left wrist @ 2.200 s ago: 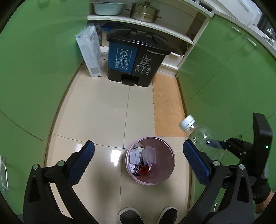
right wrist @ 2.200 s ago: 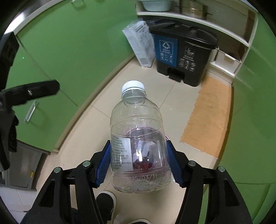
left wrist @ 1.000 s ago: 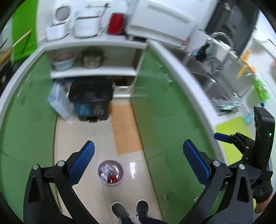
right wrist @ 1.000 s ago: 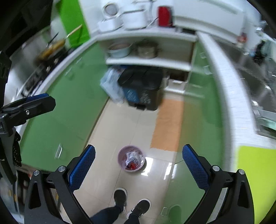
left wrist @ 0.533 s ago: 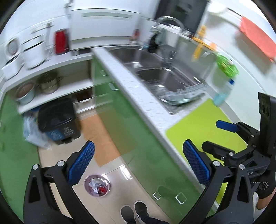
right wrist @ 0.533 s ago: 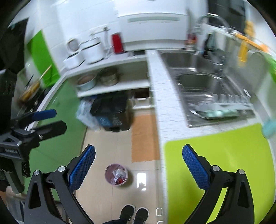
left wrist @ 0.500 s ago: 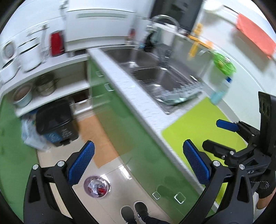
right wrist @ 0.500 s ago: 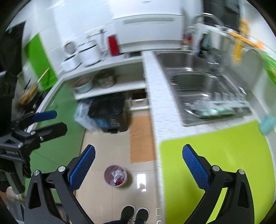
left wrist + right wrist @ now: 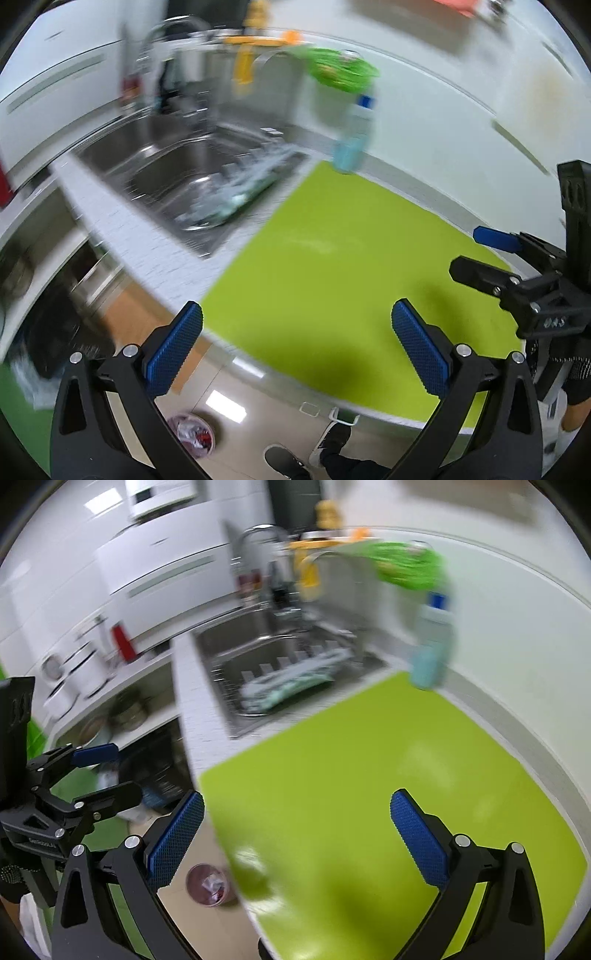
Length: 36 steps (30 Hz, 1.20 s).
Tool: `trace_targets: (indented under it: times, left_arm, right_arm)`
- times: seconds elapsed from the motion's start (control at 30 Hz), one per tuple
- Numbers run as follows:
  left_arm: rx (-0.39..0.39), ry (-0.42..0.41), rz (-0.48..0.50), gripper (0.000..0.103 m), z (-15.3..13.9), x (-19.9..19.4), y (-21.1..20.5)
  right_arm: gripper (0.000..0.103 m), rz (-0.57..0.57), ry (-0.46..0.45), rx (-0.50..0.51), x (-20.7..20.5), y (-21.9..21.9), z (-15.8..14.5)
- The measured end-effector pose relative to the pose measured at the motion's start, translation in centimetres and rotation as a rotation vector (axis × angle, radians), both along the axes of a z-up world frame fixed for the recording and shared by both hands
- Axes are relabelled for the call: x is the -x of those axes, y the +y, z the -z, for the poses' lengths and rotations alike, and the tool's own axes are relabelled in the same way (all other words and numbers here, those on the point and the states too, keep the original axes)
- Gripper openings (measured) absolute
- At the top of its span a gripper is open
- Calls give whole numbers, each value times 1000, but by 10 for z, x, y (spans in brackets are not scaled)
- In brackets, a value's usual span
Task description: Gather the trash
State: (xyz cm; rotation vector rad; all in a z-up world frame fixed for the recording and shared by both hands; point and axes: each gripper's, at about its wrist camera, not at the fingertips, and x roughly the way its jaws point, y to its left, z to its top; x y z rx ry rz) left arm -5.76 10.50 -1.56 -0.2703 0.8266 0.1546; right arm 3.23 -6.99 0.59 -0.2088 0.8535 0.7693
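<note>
Both grippers hang above a lime-green mat [image 9: 332, 280] [image 9: 369, 794] on the kitchen counter. My left gripper [image 9: 297, 349] is open and holds nothing. My right gripper [image 9: 297, 834] is open too, with nothing between its blue pads. Down on the floor stands the small pink trash bin [image 9: 192, 435] [image 9: 208, 884] with crumpled waste inside. In the left wrist view the right gripper's tips [image 9: 484, 254] show at the right edge; in the right wrist view the left gripper's tips [image 9: 99, 771] show at the left. No loose trash shows on the mat.
A steel sink [image 9: 177, 177] [image 9: 273, 657] with a drying rack lies left of the mat. A bottle of blue liquid [image 9: 352, 142] [image 9: 430, 646] stands at the mat's far corner under a green cloth [image 9: 340, 70]. A person's shoes [image 9: 291, 461] show below the counter's edge.
Both grippers have swung up and right from the floor and bin to over the counter mat. The clear bottle held by the right gripper 2.2 s ago is gone; its jaws stand open.
</note>
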Motion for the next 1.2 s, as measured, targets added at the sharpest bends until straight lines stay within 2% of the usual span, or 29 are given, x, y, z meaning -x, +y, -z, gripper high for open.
trace_targets:
  times: [0.13, 0.23, 0.37, 0.53, 0.7, 0.87, 1.07, 1.2]
  left_arm:
    - [-23, -9, 87, 100, -4, -22, -34]
    - [-37, -13, 107, 100, -8, -31, -49]
    - [-5, -21, 114, 100, -10, -41, -58]
    - [12, -17, 77, 100, -10, -51, -62]
    - [-17, 5, 50, 100, -12, -58, -65]
    - [18, 10, 50, 100, -11, -61, -64]
    - [-74, 7, 20, 100, -15, -60, -74]
    - [-41, -9, 23, 100, -16, -57, -73]
  right_arm:
    - [97, 70, -1, -5, -13, -40, -1]
    - [97, 91, -2, -14, -20, -61, -2]
    - [97, 94, -5, -27, -27, -77, -7]
    - [97, 87, -11, -40, -33, -85, -12]
    - [97, 74, -14, -46, -38, -89, -15]
    - [97, 71, -13, -49, -36, -91, -15]
    - [97, 65, -8, -47, -36, -90, -13]
    - [97, 60, -11, -45, -36, -89, -14]
